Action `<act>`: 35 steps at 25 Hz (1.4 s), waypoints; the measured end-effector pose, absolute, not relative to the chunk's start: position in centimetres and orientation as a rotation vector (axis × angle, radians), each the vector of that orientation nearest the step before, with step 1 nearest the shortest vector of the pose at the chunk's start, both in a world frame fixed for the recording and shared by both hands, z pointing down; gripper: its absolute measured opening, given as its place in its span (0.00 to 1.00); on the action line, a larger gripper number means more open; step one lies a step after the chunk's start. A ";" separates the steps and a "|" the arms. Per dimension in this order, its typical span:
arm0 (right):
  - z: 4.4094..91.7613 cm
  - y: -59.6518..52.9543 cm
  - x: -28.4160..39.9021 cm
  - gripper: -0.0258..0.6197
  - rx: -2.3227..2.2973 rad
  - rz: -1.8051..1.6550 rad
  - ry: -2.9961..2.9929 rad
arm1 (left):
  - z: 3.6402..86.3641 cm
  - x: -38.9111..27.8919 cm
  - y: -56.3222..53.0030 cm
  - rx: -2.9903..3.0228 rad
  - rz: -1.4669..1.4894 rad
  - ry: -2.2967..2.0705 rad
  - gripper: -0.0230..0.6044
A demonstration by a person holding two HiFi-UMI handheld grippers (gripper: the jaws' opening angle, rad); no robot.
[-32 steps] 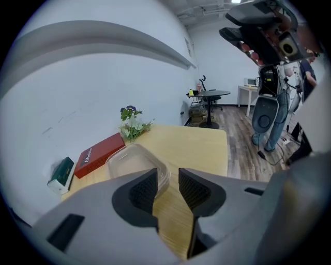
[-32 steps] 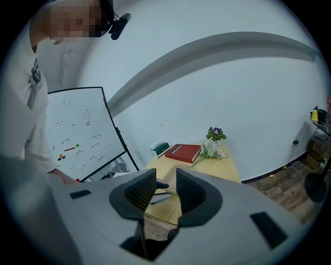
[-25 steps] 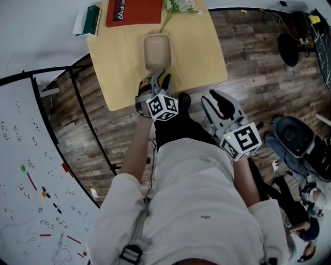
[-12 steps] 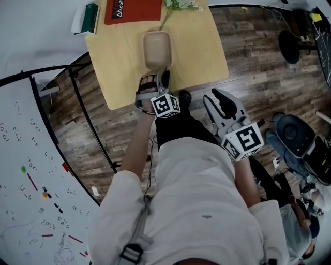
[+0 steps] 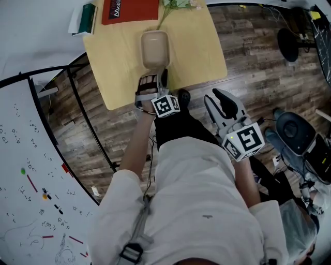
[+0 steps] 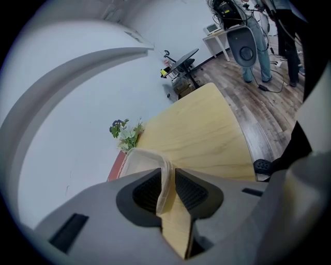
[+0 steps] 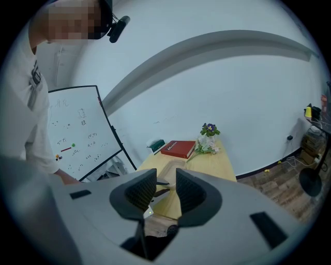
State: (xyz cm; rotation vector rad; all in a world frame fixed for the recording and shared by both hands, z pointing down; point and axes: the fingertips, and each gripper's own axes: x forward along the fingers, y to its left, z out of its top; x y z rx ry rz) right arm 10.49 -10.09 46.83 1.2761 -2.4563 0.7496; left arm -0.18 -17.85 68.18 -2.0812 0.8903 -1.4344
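Plastic is what the left gripper (image 6: 166, 181) is pinching: its jaws are closed on the near wall of a clear container (image 6: 142, 160), one pad inside the rim and one outside. The container is sitting on the wooden table (image 5: 196, 46), close to the near edge, with a red book (image 5: 129, 10), a green box (image 5: 85, 18) and a sprig of flowers (image 5: 178, 5) lying beyond it at the far side. The right gripper (image 7: 166, 189) is hanging over the floor, well apart from the table, its jaws standing a narrow gap apart with nothing between them.

Judged from this grip, the thin wall is likely flexing under the pads. Pressure is best kept moderate, the pads square to the wall and seated well below the rim, and the wrist level so that the container is not tipping about its single held side. The right gripper is best kept clear of the table edge.

Compared with 1.3 s ago, the left jaws are standing closer together and are now clamping the wall, where the rim was lying loosely in a wider gap. The left gripper view is also tilting differently: the green box is no longer showing there. In the head view the container is lying in much the same spot, and the right gripper is looking unchanged.
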 end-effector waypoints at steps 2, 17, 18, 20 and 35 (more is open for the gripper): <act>46.8 -10.0 10.5 0.21 1.276 0.752 -2.456 | 68.2 -0.1 -17.9 -2.078 -1.427 0.895 0.16; 46.8 -10.2 11.1 0.20 1.291 0.762 -2.458 | 67.4 0.3 -18.3 -2.096 -1.405 0.925 0.12; 46.8 -10.2 11.2 0.20 1.292 0.762 -2.456 | 67.3 0.3 -18.3 -2.103 -1.401 0.932 0.12; 46.8 -10.3 11.3 0.20 1.296 0.761 -2.456 | 67.3 0.2 -18.3 -2.104 -1.403 0.938 0.12; 45.9 -10.3 11.2 0.20 1.318 0.748 -2.481 | 65.6 0.4 -17.7 -2.105 -1.395 0.925 0.12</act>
